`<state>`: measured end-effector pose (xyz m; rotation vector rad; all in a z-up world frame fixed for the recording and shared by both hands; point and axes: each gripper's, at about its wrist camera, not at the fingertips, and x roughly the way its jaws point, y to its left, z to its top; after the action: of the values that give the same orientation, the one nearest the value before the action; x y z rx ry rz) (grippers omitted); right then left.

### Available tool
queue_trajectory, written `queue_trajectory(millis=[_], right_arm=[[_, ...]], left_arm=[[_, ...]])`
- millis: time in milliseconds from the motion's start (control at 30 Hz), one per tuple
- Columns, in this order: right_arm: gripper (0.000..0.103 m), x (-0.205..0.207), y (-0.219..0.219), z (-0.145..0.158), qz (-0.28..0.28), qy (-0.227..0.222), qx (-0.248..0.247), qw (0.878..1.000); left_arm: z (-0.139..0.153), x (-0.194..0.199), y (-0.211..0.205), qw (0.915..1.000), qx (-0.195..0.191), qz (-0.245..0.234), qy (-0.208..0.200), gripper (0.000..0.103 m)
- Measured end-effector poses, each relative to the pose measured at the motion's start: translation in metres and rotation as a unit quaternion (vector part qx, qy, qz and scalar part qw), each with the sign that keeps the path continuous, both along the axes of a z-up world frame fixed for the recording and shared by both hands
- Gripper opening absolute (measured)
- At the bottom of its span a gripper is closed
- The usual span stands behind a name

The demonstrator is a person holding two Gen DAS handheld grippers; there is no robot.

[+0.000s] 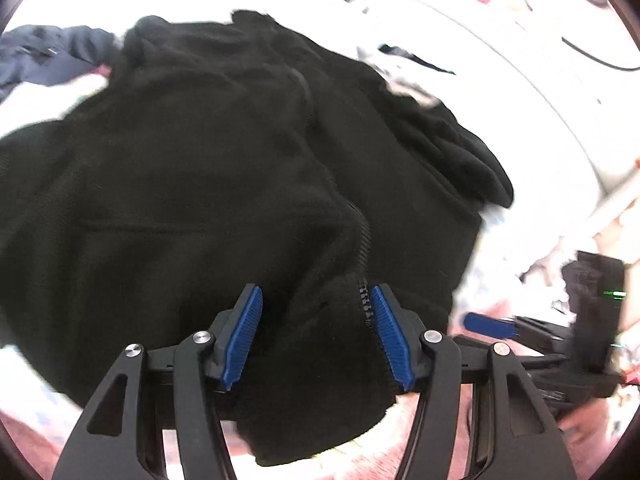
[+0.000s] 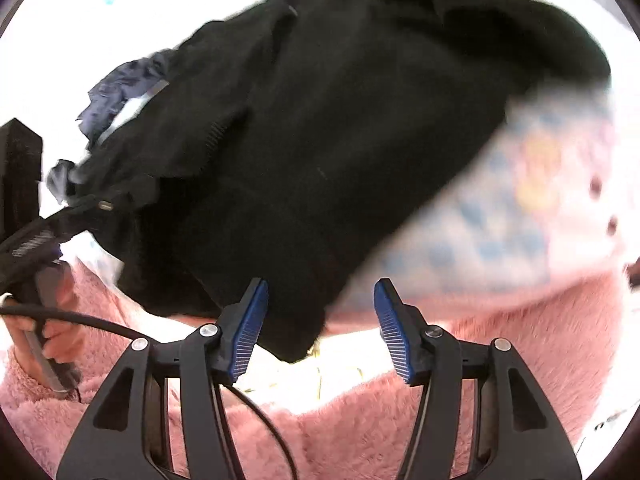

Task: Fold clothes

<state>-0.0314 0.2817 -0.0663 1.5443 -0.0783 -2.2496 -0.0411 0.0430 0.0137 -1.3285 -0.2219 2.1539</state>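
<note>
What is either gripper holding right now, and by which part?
Nothing. The left gripper stands open over the black jacket near its zipper hem; the right gripper is open at its corner.

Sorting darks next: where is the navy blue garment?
Left wrist view: the crumpled navy blue garment lies far left, beside the black fleece zip jacket.

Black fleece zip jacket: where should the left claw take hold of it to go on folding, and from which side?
Probably the near hem of the black fleece zip jacket beside the zipper. That edge lies between the open left claw pads, hanging over the bed's near side. Come from above, straight down onto it; the fabric further in lies flat, offering no edge.
</note>
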Motion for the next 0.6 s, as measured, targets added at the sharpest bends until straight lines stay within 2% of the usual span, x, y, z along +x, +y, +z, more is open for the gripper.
queue_trajectory(millis=[67, 200, 333, 400, 500, 600], right_arm=[[0.057, -0.004, -0.011, 0.008, 0.012, 0.02, -0.011, 1.0], [0.057, -0.019, -0.038, -0.003, 0.029, 0.026, 0.018, 0.999], [0.066, -0.026, -0.056, -0.018, 0.034, 0.021, 0.044, 0.998], [0.072, -0.023, -0.05, -0.03, 0.038, 0.016, 0.035, 0.999], [0.07, -0.017, -0.041, -0.042, 0.038, 0.011, 0.025, 0.999], [0.07, -0.01, -0.034, -0.04, 0.03, 0.012, 0.023, 0.999]], left_arm=[[0.002, -0.002, -0.003, 0.9999, 0.014, -0.001, -0.004, 0.059], [-0.004, 0.001, -0.004, 0.9998, 0.015, -0.005, -0.013, 0.062], [-0.007, 0.004, -0.002, 0.9995, 0.025, -0.011, -0.018, 0.066], [-0.012, 0.0, -0.002, 0.9986, 0.037, -0.016, -0.034, 0.067], [-0.024, -0.003, 0.006, 0.9958, 0.056, -0.023, -0.068, 0.068], [-0.031, -0.004, 0.014, 0.9976, 0.022, -0.007, -0.066, 0.069]])
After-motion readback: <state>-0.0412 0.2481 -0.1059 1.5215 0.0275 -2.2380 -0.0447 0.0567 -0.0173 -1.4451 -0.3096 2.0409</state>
